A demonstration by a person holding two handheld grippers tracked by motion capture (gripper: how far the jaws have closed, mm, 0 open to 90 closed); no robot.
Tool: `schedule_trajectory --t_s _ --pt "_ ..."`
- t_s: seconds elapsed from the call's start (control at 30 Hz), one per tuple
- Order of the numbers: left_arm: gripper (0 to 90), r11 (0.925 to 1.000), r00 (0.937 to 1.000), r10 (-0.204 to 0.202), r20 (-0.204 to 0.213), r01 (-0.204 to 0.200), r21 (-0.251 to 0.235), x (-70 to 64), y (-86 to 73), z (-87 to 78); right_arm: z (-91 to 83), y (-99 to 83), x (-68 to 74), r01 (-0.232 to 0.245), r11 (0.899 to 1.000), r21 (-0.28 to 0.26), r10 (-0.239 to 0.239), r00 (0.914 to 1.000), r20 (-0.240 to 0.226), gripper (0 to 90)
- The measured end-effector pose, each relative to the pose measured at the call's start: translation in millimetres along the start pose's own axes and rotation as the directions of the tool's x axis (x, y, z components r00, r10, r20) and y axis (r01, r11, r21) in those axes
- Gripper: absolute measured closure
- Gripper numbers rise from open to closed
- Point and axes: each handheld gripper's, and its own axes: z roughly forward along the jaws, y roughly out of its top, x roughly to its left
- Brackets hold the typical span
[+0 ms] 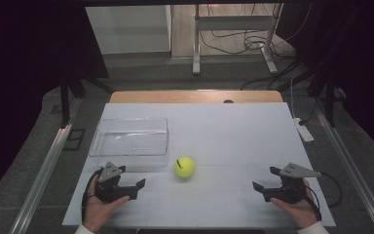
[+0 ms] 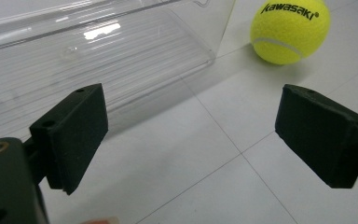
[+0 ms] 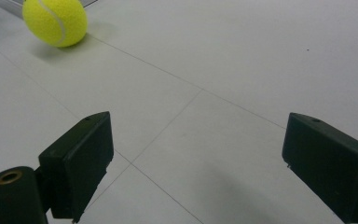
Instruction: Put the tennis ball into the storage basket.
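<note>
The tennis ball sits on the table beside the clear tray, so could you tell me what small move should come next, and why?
Probably ease the left claw forward to the tennis ball. Both claws stand open and hold nothing, the ball lies free on the table beside the clear tray, and the left claw is nearer than the right claw.
</note>
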Motion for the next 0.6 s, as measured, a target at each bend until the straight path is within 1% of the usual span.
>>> schedule_trajectory --t_s 0.33,0.6 --pt "9.7 1.0000 1.0000 0.004 0.001 -0.004 -0.001 -1.2 0.8 -0.5 0.6 0.0 -0.8 0.003 1.000 0.003 -0.003 1.0000 -0.004 8.9" --pt "9.7 1.0000 0.9999 0.007 0.007 -0.007 0.001 -1.9 1.3 -1.0 0.3 0.1 -0.8 0.004 1.000 0.000 -0.004 1.0000 0.005 9.2"
